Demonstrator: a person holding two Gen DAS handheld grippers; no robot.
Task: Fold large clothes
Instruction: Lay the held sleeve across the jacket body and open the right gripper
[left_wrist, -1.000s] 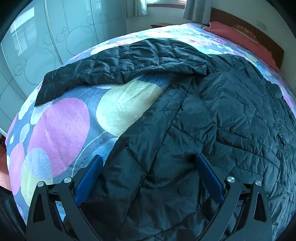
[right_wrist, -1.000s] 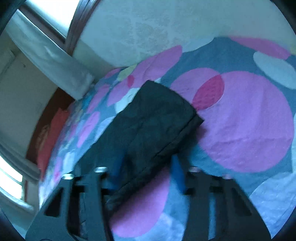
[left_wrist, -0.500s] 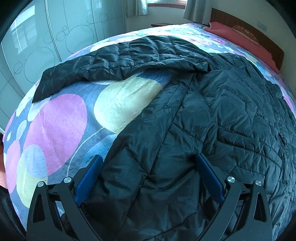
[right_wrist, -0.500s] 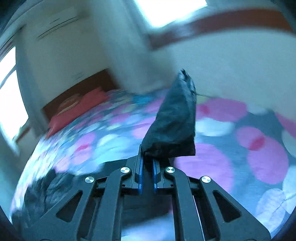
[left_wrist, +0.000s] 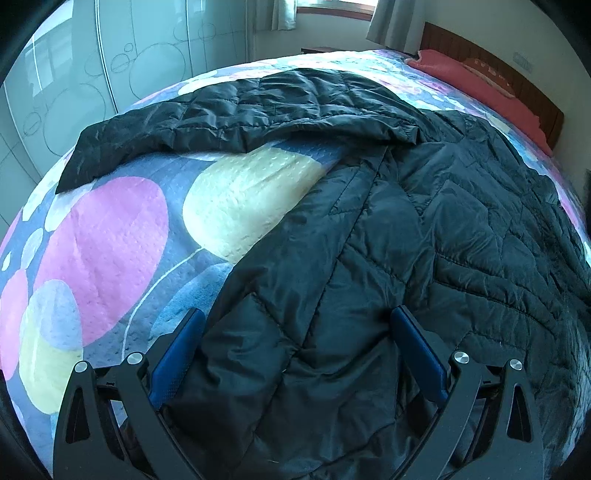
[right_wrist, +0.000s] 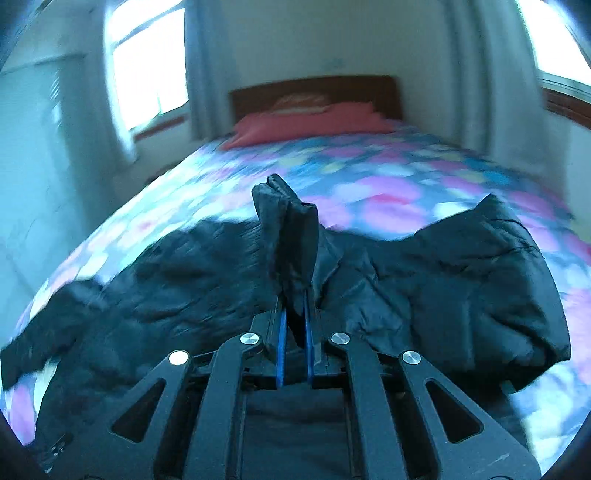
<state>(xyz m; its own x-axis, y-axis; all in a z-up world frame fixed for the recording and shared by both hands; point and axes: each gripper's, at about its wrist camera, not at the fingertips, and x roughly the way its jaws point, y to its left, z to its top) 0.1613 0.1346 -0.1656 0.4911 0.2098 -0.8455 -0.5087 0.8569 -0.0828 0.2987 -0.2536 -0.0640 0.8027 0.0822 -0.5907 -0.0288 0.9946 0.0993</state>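
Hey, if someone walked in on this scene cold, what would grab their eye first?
A big black quilted jacket sprawled over a bedspread of pink, yellow and blue circles. Next, the right gripper, shut on a sleeve end that sticks up above the bed. The left gripper is open, straddling the jacket's near edge.

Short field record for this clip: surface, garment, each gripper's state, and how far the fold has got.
surface: bed with circle-print cover
garment: black quilted jacket spread out
left gripper: open, jaws astride jacket's near edge
right gripper: shut on sleeve end, lifted above the jacket
other sleeve: lying out flat
fold stage: no fold laid yet
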